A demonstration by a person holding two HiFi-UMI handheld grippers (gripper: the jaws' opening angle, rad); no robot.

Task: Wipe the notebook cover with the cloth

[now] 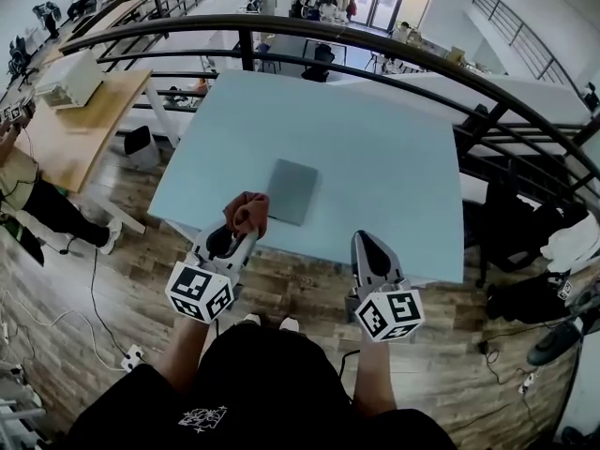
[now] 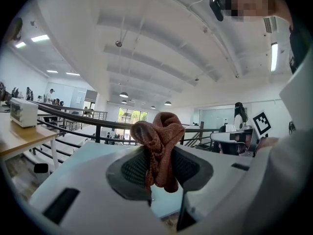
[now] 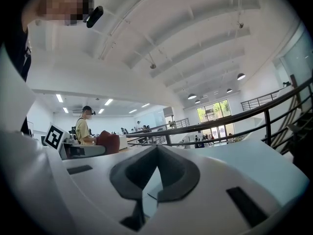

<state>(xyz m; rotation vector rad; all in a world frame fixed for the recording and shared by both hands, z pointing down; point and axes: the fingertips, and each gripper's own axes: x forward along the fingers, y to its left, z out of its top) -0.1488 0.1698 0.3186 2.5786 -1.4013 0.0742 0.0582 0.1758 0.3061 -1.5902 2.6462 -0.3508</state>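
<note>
A grey notebook [image 1: 291, 190] lies flat, cover up, near the front middle of the light blue table [image 1: 394, 157]. My left gripper [image 1: 246, 230] is held over the table's front edge just left of the notebook, shut on a bunched reddish-brown cloth [image 1: 247, 211]. The left gripper view shows the cloth [image 2: 159, 136] pinched between the pads and bulging above them. My right gripper [image 1: 368, 242] hovers at the front edge to the right of the notebook, shut with nothing in it. The right gripper view shows the cloth [image 3: 108, 142] off to its left.
A black railing [image 1: 375, 40] curves behind the table. A wooden table [image 1: 75, 129] with a white box stands at the left, with a person beside it. Cables and a power strip [image 1: 131, 354] lie on the wood floor. Bags and a chair crowd the right side [image 1: 544, 251].
</note>
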